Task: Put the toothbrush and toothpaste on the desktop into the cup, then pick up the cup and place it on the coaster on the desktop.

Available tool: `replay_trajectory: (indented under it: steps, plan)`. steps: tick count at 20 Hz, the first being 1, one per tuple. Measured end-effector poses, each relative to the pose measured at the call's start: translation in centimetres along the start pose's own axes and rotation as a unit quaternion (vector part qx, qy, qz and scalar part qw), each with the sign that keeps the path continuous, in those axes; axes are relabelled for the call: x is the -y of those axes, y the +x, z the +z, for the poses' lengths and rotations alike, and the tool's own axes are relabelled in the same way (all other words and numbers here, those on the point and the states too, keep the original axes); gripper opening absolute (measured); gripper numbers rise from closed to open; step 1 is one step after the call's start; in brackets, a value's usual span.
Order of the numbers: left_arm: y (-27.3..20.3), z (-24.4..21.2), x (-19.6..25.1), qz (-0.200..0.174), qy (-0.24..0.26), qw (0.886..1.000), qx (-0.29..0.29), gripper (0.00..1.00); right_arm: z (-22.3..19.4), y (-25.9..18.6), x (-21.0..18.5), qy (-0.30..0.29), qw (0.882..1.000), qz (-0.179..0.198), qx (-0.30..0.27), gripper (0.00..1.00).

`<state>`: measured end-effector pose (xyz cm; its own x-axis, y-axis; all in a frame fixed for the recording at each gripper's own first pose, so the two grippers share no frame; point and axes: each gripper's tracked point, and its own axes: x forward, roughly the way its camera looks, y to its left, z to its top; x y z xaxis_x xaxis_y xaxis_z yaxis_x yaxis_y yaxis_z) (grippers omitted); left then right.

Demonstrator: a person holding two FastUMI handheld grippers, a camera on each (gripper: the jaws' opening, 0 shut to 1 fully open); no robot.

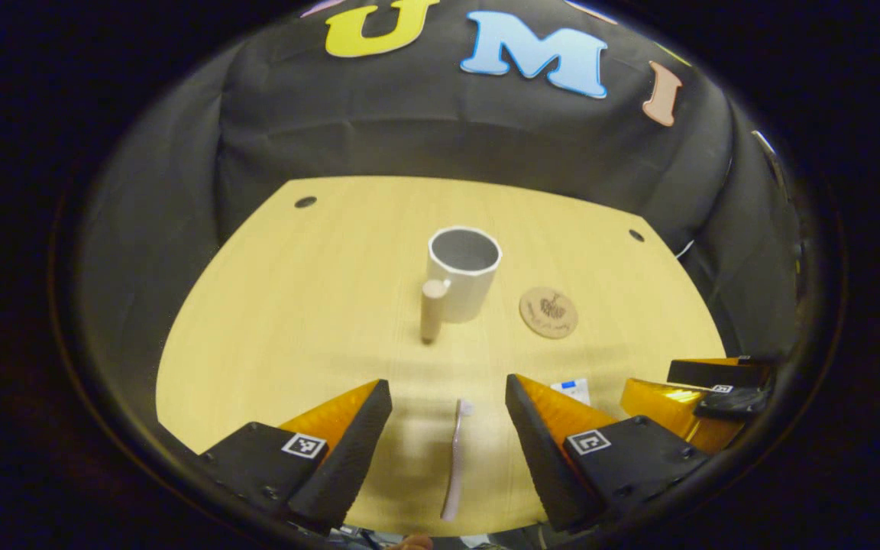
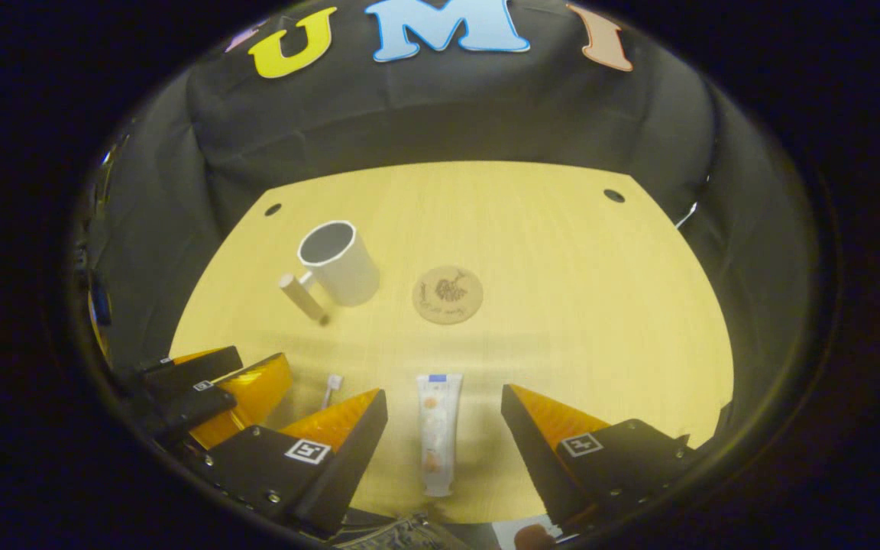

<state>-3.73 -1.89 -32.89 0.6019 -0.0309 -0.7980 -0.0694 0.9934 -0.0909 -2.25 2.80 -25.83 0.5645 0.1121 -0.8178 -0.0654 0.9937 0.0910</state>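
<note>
Here the first step is in hand: the brush [image 1: 456, 458] and paste [image 2: 438, 431] lie near the desk's [image 2: 600, 305] front edge, each framed by a wide-open, empty gripper, left [image 1: 448, 416] and right [image 2: 444, 416]. Next, lowering and closing are called for; the cup [image 1: 461, 273] stands mid-desk beside the coaster [image 1: 548, 312].

Square-coded markers on tool [image 1: 448, 405] mounts

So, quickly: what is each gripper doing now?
Left gripper: open, fingers either side of the toothbrush, holding nothing.
Right gripper: open, straddling the toothpaste, holding nothing.
</note>
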Motion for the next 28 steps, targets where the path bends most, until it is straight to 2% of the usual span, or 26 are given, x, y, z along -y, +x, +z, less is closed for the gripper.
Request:
replay_trajectory:
  steps: [5,12,18,19,20,21,25,26,27,28]
  plan:
    - [2.5,-4.2,0.1,0.002,-0.001,0.998,-0.064,1.0,-3.4,2.7,-0.1,0.0,0.998,0.001,-0.062,0.93]
    - [5.0,-7.9,0.2,0.006,0.009,0.992,-0.128,1.0,-7.2,5.3,-0.2,-0.008,0.991,0.001,-0.137,0.94]
    - [5.9,-9.3,-0.3,0.024,0.027,0.986,-0.162,1.0,-9.2,6.5,0.1,-0.019,0.984,-0.007,-0.175,0.94]
    - [5.9,-9.3,-0.6,0.031,0.034,0.985,-0.165,0.97,-9.2,6.7,0.4,-0.025,0.984,-0.015,-0.176,0.94]
    - [5.8,-9.5,-0.6,0.037,0.04,0.984,-0.172,1.0,-9.1,6.8,0.5,-0.027,0.984,-0.016,-0.176,0.93]
    - [6.0,-9.3,-0.5,0.036,0.044,0.984,-0.171,0.94,-9.1,6.8,0.5,-0.027,0.984,-0.018,-0.177,0.92]
    - [6.1,-9.3,-0.5,0.037,0.045,0.982,-0.182,0.93,-9.4,7.6,1.0,-0.032,0.981,-0.03,-0.188,0.92]
    - [6.2,-9.1,-0.4,0.037,0.046,0.982,-0.178,0.91,-9.3,6.6,1.0,-0.031,0.979,-0.03,-0.199,0.84]
    - [6.1,-9.1,-0.4,0.037,0.047,0.981,-0.184,0.77,-9.2,6.8,1.1,-0.029,0.98,-0.034,-0.196,0.85]
    - [6.3,-9.1,-0.4,0.037,0.048,0.981,-0.187,0.76,-9.4,7.0,1.2,-0.025,0.979,-0.035,-0.2,0.73]
